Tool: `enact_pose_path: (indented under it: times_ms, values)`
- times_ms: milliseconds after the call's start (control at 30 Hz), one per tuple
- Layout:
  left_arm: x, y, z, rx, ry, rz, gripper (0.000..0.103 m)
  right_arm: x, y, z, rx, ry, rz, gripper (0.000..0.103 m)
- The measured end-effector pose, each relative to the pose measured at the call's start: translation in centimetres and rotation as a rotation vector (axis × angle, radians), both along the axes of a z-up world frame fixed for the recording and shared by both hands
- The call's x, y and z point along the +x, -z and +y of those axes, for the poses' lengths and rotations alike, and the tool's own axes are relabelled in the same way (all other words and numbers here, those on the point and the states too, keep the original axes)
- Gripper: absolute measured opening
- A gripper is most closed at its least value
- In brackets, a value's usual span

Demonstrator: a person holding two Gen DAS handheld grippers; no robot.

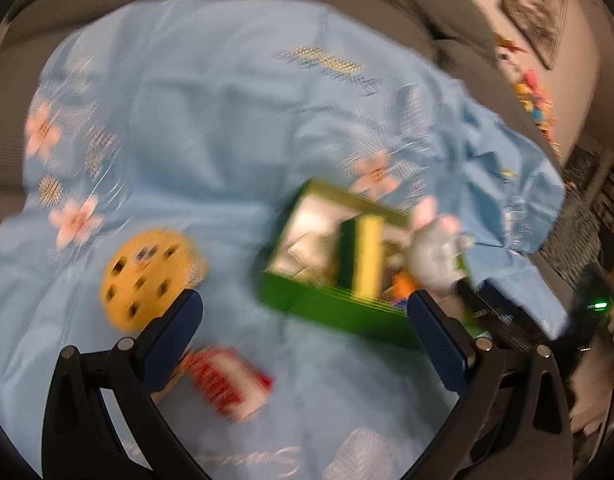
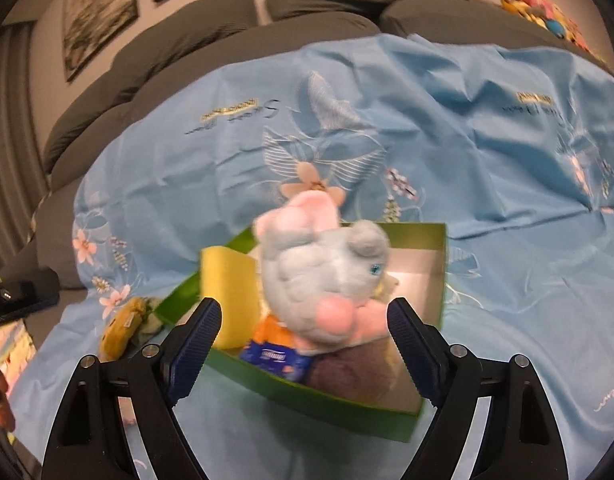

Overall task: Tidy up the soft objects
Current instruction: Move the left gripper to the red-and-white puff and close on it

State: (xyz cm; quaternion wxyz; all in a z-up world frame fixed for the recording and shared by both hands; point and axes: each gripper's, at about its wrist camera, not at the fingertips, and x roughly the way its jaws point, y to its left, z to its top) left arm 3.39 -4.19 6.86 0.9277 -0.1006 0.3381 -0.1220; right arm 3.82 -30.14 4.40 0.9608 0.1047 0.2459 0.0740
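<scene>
So the grey-and-pink plush (image 2: 323, 280) sits in the green box (image 2: 347, 404) on the blue sheet (image 2: 487, 160), next to a yellow sponge (image 2: 227, 280). Right gripper (image 2: 305, 322) jaws wide apart, holding nothing. Left gripper (image 1: 303, 320) gaping too, empty, cookie plush (image 1: 147, 276) nearby.
</scene>
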Motion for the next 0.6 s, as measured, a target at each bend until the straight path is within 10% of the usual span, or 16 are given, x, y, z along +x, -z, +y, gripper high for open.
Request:
enact_pose_path:
  times_ms: [300, 600]
  values:
    - [-0.5, 3.9, 4.4, -0.192, 0.046, 0.155, 0.102, -3.2, -1.0, 6.0, -0.127, -0.269, -0.108, 0.086]
    - [-0.1, 7.1, 3.6, -0.259, 0.084, 0.365, 0.102, -3.7, 2.3, 13.6, -0.164, -0.611, 0.096, 0.086]
